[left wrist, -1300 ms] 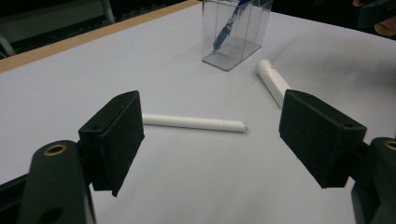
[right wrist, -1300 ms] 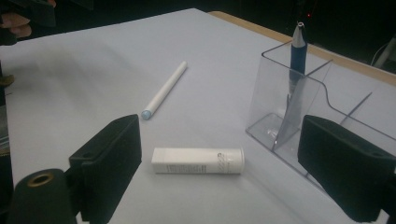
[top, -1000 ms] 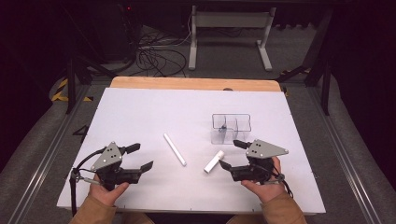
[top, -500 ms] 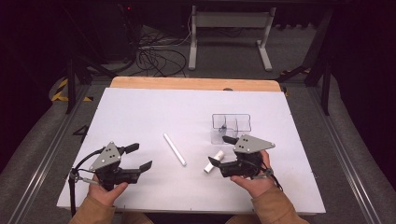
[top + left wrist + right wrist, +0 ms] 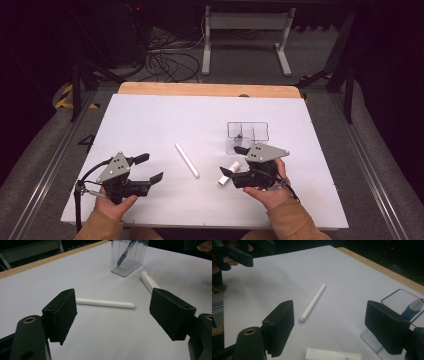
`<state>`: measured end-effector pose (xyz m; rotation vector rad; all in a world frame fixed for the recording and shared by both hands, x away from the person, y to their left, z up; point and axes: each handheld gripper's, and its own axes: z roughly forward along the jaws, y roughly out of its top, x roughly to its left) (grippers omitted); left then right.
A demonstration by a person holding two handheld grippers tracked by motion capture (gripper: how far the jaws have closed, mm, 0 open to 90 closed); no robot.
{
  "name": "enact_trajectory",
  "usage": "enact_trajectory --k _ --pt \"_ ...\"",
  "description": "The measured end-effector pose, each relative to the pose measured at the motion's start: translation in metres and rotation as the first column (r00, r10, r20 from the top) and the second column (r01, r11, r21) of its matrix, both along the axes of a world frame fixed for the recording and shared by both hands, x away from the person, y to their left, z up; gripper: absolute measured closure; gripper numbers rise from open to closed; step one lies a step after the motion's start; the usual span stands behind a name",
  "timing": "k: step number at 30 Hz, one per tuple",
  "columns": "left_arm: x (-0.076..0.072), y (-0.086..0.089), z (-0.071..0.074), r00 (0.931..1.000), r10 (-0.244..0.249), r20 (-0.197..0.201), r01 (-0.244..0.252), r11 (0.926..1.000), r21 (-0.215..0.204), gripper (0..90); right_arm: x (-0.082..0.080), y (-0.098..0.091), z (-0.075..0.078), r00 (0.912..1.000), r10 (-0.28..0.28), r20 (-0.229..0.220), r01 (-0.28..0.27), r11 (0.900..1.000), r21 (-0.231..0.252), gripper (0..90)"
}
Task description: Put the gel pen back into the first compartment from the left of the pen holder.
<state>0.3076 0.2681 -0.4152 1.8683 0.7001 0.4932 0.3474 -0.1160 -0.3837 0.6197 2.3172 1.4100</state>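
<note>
From above, a slim white pen (image 5: 187, 160) lies flat mid-table, running from far-left to near-right. The left gripper (image 5: 149, 168) and right gripper (image 5: 232, 161) both gape wide, holding nothing. A short white tube (image 5: 229, 173) lies just beside the right gripper, near a clear box (image 5: 247, 131).

Left gripper view: the pen (image 5: 105, 303) lies crosswise beyond the spread jaws.

Right gripper view: the pen (image 5: 312, 302) points away, its bluish tip nearest.
</note>
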Motion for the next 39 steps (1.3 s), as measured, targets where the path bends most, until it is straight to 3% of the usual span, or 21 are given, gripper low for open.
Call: enact_trajectory --k 10,23,38,39 --pt "0.0 0.002 -0.002 1.0 0.003 -0.006 -0.003 1.0 0.0 22.9 0.004 0.015 0.005 0.9999 0.011 -0.012 -0.011 0.9997 -0.022 28.5" --pt "0.0 0.007 -0.003 0.9999 0.01 -0.005 -0.01 0.9999 -0.006 23.0 0.011 0.042 0.007 0.9996 0.022 -0.019 -0.023 0.9956 -0.091 30.4" --pt "-0.001 0.01 -0.005 0.9999 0.009 -0.01 -0.009 1.0 0.0 23.4 0.022 0.06 0.01 0.9991 0.031 -0.028 -0.034 0.9927 -0.115 30.8" --pt "-0.001 0.01 -0.004 1.0 0.008 0.004 -0.008 0.9999 0.012 23.5 0.022 0.061 0.011 0.9991 0.03 -0.031 -0.034 0.9927 -0.116 30.8"
